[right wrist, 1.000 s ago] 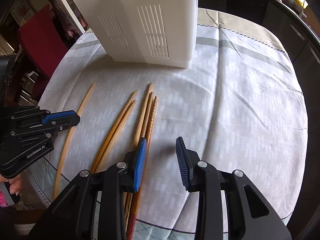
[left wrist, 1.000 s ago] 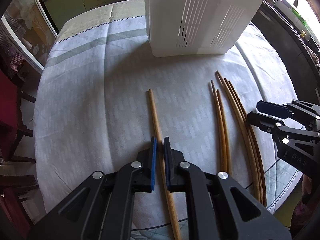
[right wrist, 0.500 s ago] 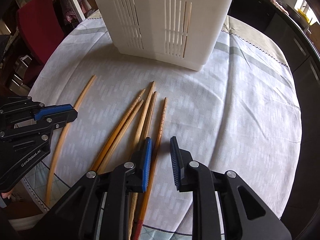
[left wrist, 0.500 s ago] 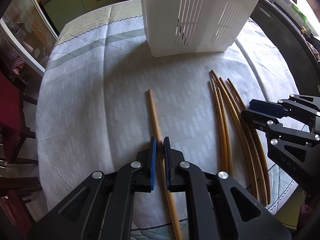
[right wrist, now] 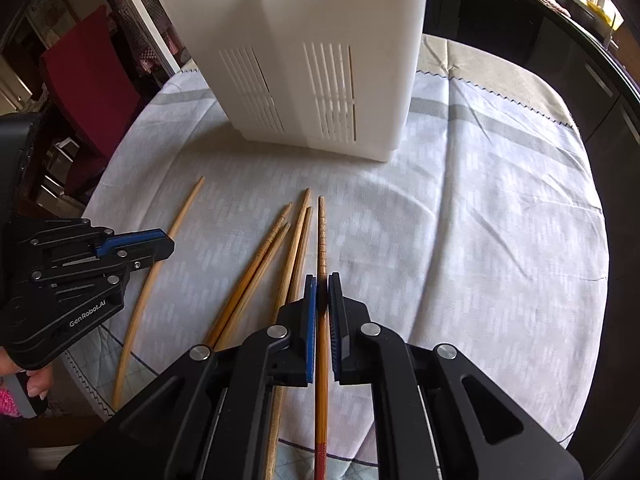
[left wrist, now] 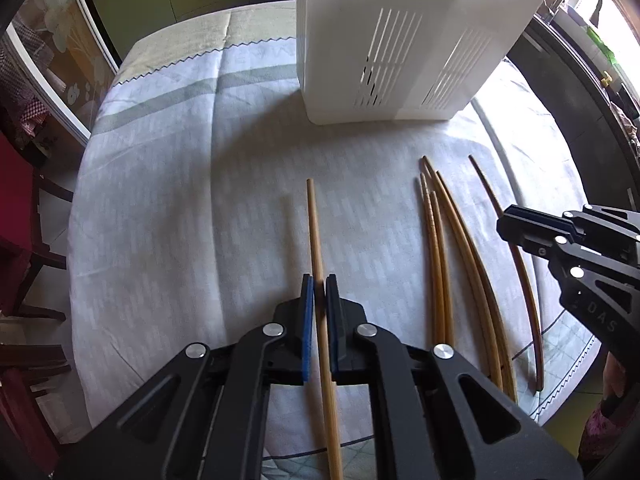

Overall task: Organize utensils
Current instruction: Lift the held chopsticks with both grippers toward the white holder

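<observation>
Tablecloth [left wrist: 180, 208], chopstick [left wrist: 316, 240] between jaws

Left gripper [left wrist: 319, 280] is showing black arms, blue pad faces, silver screws; right gripper [right wrist: 322, 280] is showing the same scheme. Pale chopstick [left wrist: 315, 232] is reading light tan, plain. Dark chopstick [right wrist: 321, 232] is reading orange-brown with ringed grooves near the tip and a red band at the near end. Four loose chopsticks [right wrist: 276, 248] are reading golden-brown. Slotted bin [right wrist: 320, 60] is reading plain white. Tablecloth [right wrist: 480, 240] is showing white-grey with a woven dash pattern, a grey-green stripe and a dark zigzag-stitched edge.
</observation>
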